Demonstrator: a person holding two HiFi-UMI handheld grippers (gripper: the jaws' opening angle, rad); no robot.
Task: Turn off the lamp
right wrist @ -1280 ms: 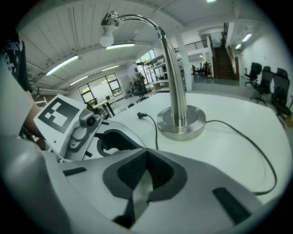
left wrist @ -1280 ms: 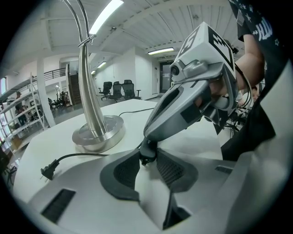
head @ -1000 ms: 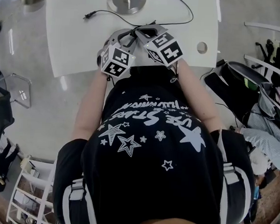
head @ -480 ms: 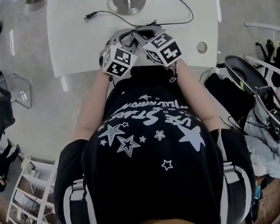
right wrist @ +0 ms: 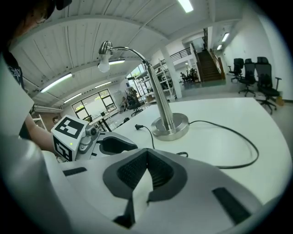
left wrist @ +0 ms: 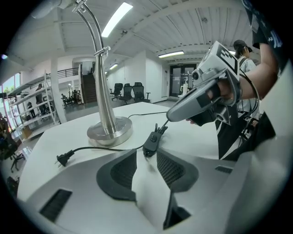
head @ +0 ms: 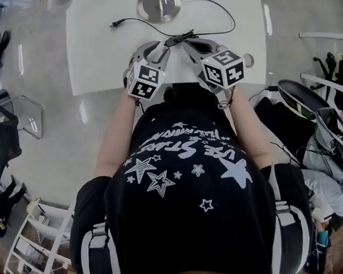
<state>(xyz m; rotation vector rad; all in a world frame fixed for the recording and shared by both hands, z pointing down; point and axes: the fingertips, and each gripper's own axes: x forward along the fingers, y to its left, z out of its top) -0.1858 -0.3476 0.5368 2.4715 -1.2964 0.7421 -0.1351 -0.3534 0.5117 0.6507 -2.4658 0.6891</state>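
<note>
Both grippers are up at the near edge of the white table (head: 106, 61), with the tips converging on the lamp's cord.

Left gripper (left wrist: 146, 154): jaws apart, nothing clamped. The black inline switch (left wrist: 151, 144) lies on the table right at the opening. Its near end sits between my two tips and the rest runs away from me. I cannot tell whether either pad (left wrist: 122, 171) touches it.

Right gripper (right wrist: 146, 153): the tips meet and it holds nothing. A wedge of white table shows behind the contact point. In the left gripper view its grey finger comes in from the right, angled down. The end is just above the cord (left wrist: 160, 128) where it leaves the far end of the switch. Whether it touches the cord is unclear.

Lamp (right wrist: 158, 91): a brushed metal gooseneck, upright on a round base (left wrist: 110, 133) towards the far side of the table, beyond the switch. The neck arcs over and ends in a bare bulb (right wrist: 104, 65). I cannot judge from here whether it is lit.

The cord runs from the base in a wide loop round the table's right side and back to the switch. A second length runs left from the switch to a two-pin plug (left wrist: 63, 159), which lies loose on the tabletop left of the base.
</note>
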